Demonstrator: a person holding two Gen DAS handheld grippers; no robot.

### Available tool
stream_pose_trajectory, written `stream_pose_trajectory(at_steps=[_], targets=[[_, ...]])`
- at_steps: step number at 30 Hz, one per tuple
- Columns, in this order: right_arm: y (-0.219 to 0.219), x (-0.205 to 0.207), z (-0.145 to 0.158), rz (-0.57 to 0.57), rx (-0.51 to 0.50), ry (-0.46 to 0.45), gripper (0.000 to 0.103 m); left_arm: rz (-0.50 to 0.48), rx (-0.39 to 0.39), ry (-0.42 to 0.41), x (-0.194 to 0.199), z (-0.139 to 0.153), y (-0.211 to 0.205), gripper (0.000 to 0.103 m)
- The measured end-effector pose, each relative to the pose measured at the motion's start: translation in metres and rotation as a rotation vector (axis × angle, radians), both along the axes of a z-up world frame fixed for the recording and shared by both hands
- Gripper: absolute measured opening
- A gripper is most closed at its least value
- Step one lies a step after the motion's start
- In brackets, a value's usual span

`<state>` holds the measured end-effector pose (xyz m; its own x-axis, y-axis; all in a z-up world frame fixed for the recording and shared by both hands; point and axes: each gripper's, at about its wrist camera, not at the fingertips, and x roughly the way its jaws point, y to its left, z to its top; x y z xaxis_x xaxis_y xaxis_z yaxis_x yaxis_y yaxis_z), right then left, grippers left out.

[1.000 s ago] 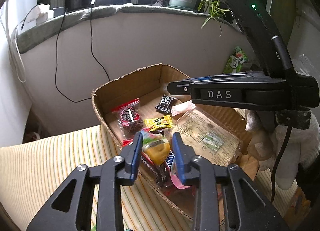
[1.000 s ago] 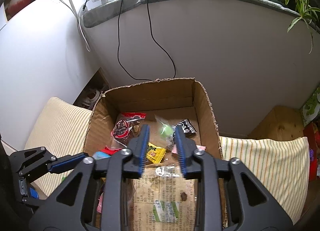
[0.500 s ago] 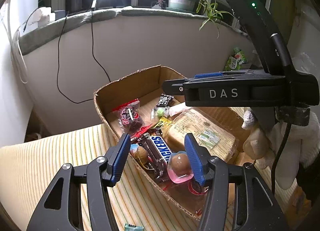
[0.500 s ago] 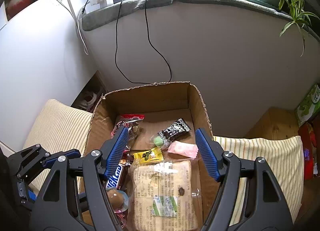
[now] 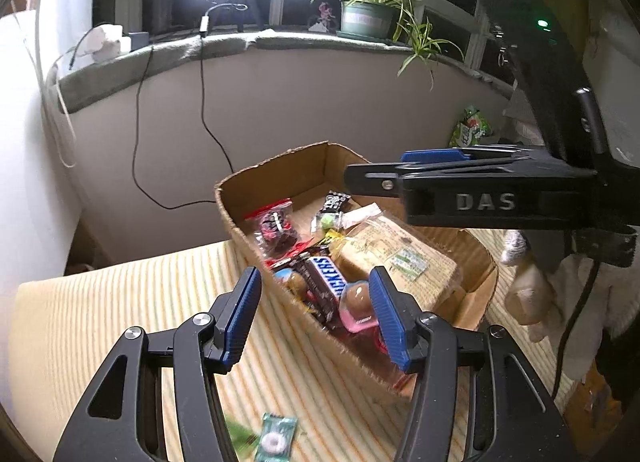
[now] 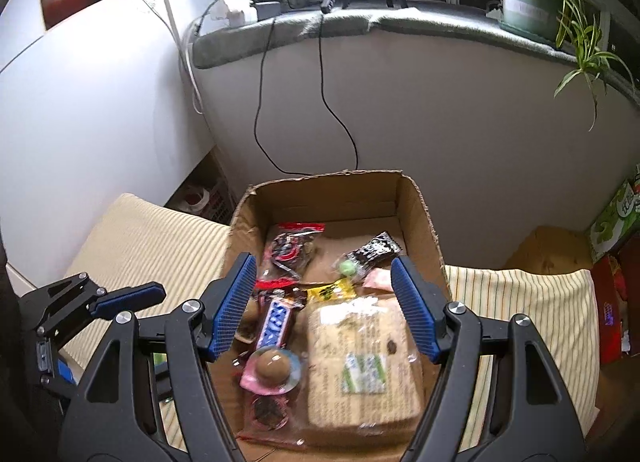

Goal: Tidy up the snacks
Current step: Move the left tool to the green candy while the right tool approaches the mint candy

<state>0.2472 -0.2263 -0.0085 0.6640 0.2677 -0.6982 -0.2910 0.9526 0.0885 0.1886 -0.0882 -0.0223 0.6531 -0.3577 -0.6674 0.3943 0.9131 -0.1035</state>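
Note:
An open cardboard box [image 5: 280, 178] [image 6: 332, 190] sits on a striped cushion and holds several snacks: a Snickers bar [image 5: 326, 280] [image 6: 275, 322], a large clear pack of flat cakes [image 5: 396, 258] [image 6: 364, 362], a pink jelly cup [image 5: 356, 306] [image 6: 272, 372], a red-topped bag [image 5: 274, 224] [image 6: 292, 246], a green candy [image 6: 347, 267]. My left gripper [image 5: 314, 314] is open and empty, above the box's near edge. My right gripper [image 6: 324, 302] is open and empty, above the box; it shows from the side in the left wrist view [image 5: 380, 184]. A green wrapped candy [image 5: 276, 438] lies on the cushion.
The striped cushion [image 5: 120, 302] [image 6: 532, 302] lies around the box. A grey wall with a hanging cable [image 6: 320, 62] stands behind. A potted plant [image 5: 366, 18] sits on the sill. A plush toy [image 5: 532, 294] and green and red packages [image 6: 616, 218] are at the right.
Both grippers opened wide, released their snacks into the box and pulled back upward. The green candy and the yellow jelly cup left the fingers.

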Motion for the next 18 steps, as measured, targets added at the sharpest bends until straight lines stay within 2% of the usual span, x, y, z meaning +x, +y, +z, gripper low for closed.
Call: stream_pose_trajectory(at_steps=[11, 16, 18], targets=[[0.025, -0.061, 0.011, 0.077, 0.027, -0.054, 0.072, 0.106, -0.024, 0.0, -0.026, 0.002, 0.066, 0.055], [0.04, -0.092, 0.0, 0.125, 0.079, -0.035, 0.072, 0.15, -0.059, 0.043, -0.033, -0.011, 0.093, 0.055], [0.048, -0.105, -0.009, 0.147, 0.091, -0.018, 0.072, 0.153, -0.063, 0.063, -0.035, -0.019, 0.099, 0.049]])
